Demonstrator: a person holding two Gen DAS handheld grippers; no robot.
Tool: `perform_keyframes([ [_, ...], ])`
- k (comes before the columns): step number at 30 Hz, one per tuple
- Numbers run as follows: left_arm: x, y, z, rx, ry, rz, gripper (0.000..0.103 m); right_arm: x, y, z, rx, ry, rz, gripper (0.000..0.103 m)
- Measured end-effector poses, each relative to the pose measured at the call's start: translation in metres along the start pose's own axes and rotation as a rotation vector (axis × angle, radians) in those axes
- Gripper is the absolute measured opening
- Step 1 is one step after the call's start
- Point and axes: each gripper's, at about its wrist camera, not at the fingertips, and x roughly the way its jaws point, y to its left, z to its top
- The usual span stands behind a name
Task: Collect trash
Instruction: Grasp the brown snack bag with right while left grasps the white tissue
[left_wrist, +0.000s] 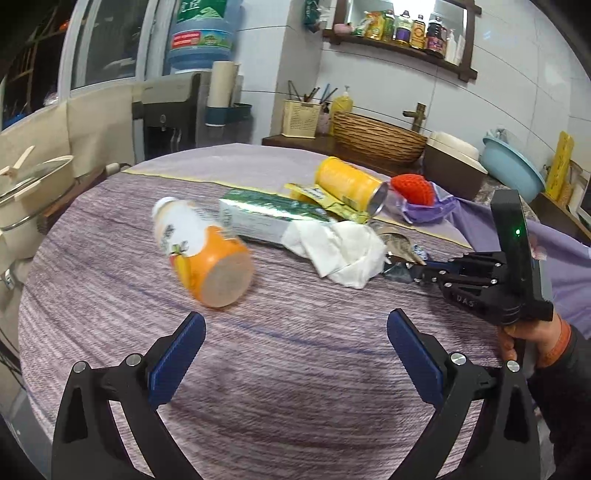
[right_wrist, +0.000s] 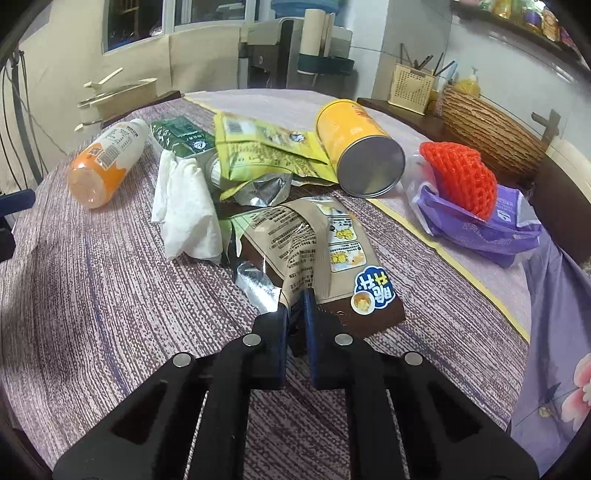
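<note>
Litter is seen strewn across a round table (right_wrist: 92, 314) covered in a purple-grey striped cloth, and the first pick of the clear-up appears to be in hand. The right gripper (right_wrist: 295, 299) is pressed together on the near edge of a brown snack packet (right_wrist: 314, 240), whose foil lining is visible beside the pads; the packet lies flat on the cloth at the near end of the pile. The left gripper (left_wrist: 295, 325) is held spread wide above bare cloth, with nothing between its pads, near an orange-and-white drink bottle (left_wrist: 205, 251) that lies on its side.

Further back, a crumpled white tissue (right_wrist: 184, 206) is draped against a green carton (right_wrist: 184, 136), a yellow-green pouch (right_wrist: 266, 151) is spread beside a tipped yellow canister (right_wrist: 354, 147), and an orange foam net (right_wrist: 461, 177) rests on a purple plastic bag (right_wrist: 491, 229) at the table's far right.

No bin or sack for the rubbish can be made out in either view. The next move is judged to call for the packet to be lifted clear without the tissue or foil scraps being dragged along, since the thin film could slip or tear in a pinch taken so close to its edge. The bottle seems the likeliest target for the open left gripper.
</note>
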Motion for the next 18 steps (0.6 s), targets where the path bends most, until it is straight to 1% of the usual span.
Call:
perform_keyframes([
  [4, 0.015, -0.016, 0.007, 0.022, 0.021, -0.011, 0.098, -0.011, 0.000, -0.006, 0.028, -0.030, -0.014, 0.005],
  [9, 0.041, -0.030, 0.023, 0.003, 0.068, -0.040, 0.097, -0.027, -0.006, -0.011, 0.073, -0.068, -0.035, 0.004],
  [12, 0.060, -0.035, 0.030, -0.009, 0.102, -0.020, 0.097, -0.034, -0.011, -0.016, 0.097, -0.073, -0.061, 0.004],
  [18, 0.090, -0.038, 0.044, -0.078, 0.145, 0.008, 0.094, -0.052, -0.015, -0.029, 0.115, -0.099, -0.103, 0.004],
])
